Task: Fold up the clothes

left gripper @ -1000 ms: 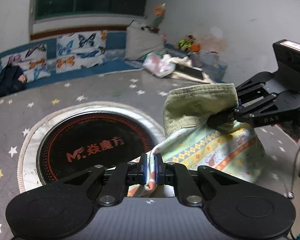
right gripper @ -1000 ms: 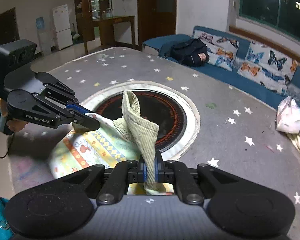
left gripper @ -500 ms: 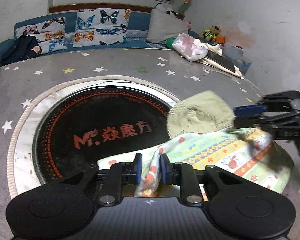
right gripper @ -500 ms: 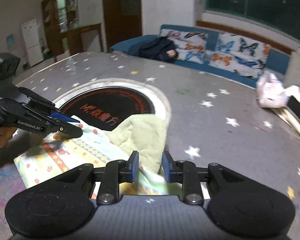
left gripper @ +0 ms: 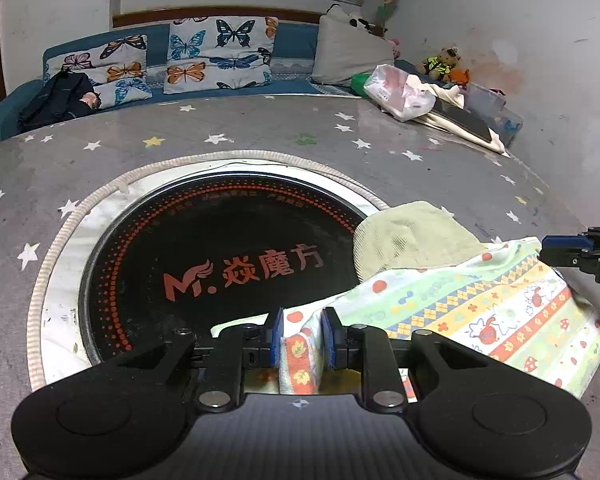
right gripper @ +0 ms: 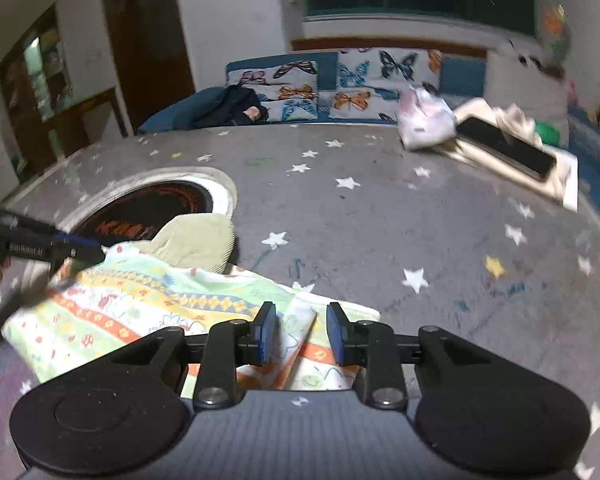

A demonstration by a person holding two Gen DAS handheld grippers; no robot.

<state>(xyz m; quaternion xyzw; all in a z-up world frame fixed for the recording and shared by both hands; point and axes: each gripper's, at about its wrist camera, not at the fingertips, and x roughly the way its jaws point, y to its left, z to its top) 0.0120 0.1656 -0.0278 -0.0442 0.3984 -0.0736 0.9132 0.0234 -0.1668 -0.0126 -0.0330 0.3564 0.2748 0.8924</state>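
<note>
A grey star-printed table fills both views, with a round black cooktop set into it. The left wrist view shows the whole cooktop with its orange lettering; the right wrist view catches only its near edge but adds a dark doorway and a wooden cabinet that the other view lacks. Both show the blue sofa with butterfly cushions; only the left view shows the teddy bear by the wall.

The garment, patterned cloth with a plain green ribbed cuff, lies flat on the table, overlapping the cooktop's rim.

The left gripper has just been opening; its blue pads stand apart with a raised fold of the cloth loosely between them. The right gripper has likewise been opening, pads clearly apart, a corner of the cloth lying slack in the gap. Each view shows the other gripper's tip at the garment's far edge, blurred in the right view.
</note>
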